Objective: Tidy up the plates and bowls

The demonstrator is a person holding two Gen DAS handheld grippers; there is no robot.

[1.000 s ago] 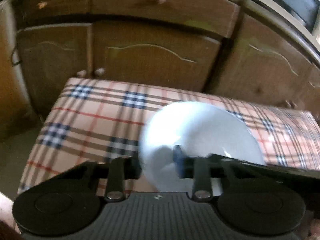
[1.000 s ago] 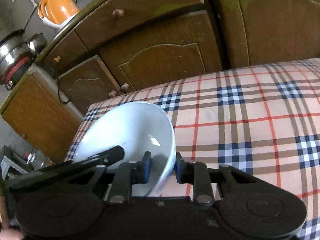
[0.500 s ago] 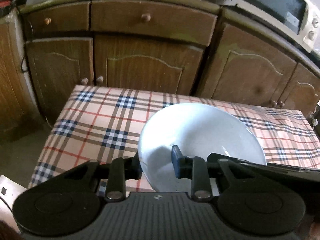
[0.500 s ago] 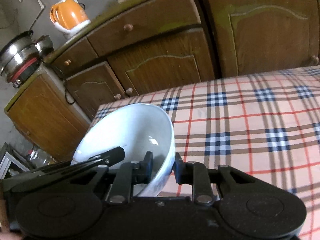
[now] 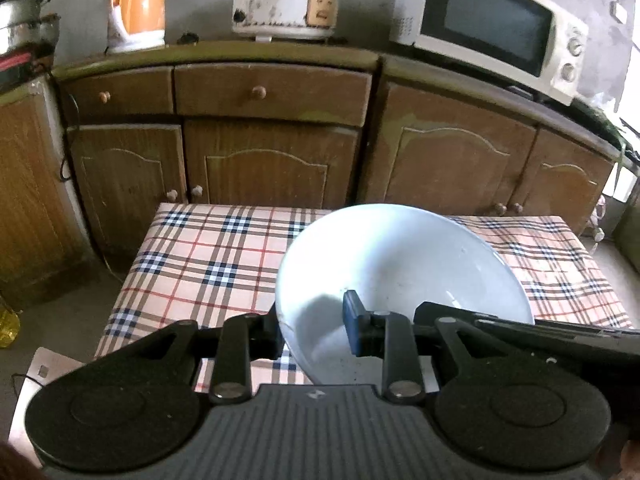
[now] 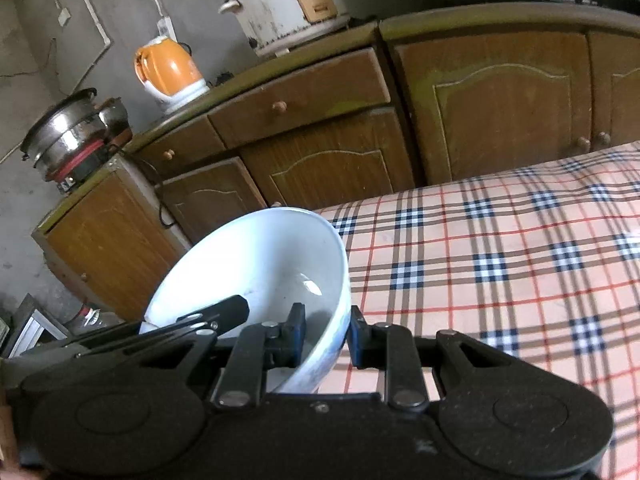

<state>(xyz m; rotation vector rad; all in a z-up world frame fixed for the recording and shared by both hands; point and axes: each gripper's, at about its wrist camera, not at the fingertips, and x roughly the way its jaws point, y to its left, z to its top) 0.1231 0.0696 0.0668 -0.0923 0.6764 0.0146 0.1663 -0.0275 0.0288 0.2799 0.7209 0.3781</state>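
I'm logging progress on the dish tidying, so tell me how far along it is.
Done: nothing visibly put away; no stacked plates or bowls show in either view. In hand: one white bowl, its rim pinched by the left claw and by the right claw on opposite sides, held above the checked tablecloth. Left: setting it down somewhere; the destination is out of view.

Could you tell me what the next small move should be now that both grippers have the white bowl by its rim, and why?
Probably carry the white bowl level toward wherever the dishes are stacked, keeping both grips closed. The left gripper and right gripper each pinch opposite sides of its rim, and it hangs clear above the plaid tablecloth, which shows no other dishes to stack it on.
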